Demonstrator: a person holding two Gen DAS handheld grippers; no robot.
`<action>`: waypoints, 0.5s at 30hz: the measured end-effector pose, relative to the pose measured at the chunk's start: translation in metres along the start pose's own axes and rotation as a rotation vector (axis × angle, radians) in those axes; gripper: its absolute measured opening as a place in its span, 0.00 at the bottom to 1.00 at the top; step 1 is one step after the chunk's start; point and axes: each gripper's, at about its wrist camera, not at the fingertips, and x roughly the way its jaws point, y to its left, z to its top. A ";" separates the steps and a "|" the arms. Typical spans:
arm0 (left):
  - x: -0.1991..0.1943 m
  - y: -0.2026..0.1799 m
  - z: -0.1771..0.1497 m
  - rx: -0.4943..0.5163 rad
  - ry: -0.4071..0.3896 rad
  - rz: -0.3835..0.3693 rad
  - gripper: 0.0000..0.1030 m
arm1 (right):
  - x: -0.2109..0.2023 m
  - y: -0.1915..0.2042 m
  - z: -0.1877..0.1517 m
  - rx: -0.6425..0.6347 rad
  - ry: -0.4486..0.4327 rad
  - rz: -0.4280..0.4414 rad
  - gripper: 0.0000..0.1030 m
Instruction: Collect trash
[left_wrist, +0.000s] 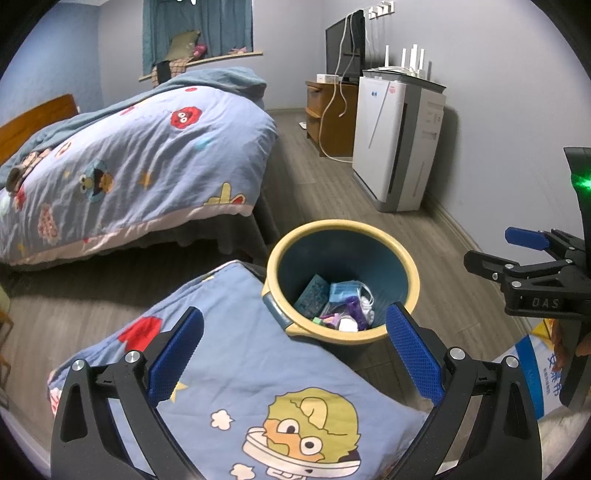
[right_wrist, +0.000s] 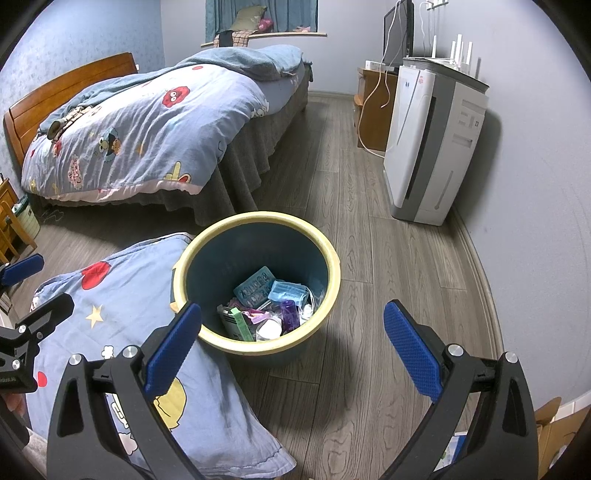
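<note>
A round bin with a yellow rim (left_wrist: 343, 225) (right_wrist: 258, 218) and dark blue inside stands on the wood floor. In it lie several pieces of trash: a teal blister pack (left_wrist: 312, 293) (right_wrist: 255, 286), a blue face mask (left_wrist: 343, 290) (right_wrist: 288, 291), purple wrappers (right_wrist: 288, 314) and a green-edged box (right_wrist: 236, 321). My left gripper (left_wrist: 295, 350) is open and empty, above the pillow just short of the bin. My right gripper (right_wrist: 291, 347) is open and empty over the bin's near rim; it also shows at the right of the left wrist view (left_wrist: 495, 254).
A blue cartoon pillow (left_wrist: 240, 369) (right_wrist: 122, 314) lies against the bin's left side. A bed with a blue quilt (left_wrist: 129, 155) (right_wrist: 140, 125) stands beyond. A white air purifier (left_wrist: 395, 144) (right_wrist: 432, 147) and a wooden TV cabinet (left_wrist: 328, 118) stand along the right wall.
</note>
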 end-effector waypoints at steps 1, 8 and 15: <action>0.000 0.000 0.000 -0.001 0.001 0.000 0.95 | 0.000 0.000 0.000 0.000 0.000 0.000 0.94; 0.001 0.000 0.000 -0.001 0.000 0.002 0.95 | 0.000 0.000 0.001 -0.001 0.001 0.000 0.94; 0.002 -0.002 0.000 0.001 0.001 0.002 0.95 | 0.001 -0.001 0.001 0.000 0.001 0.001 0.94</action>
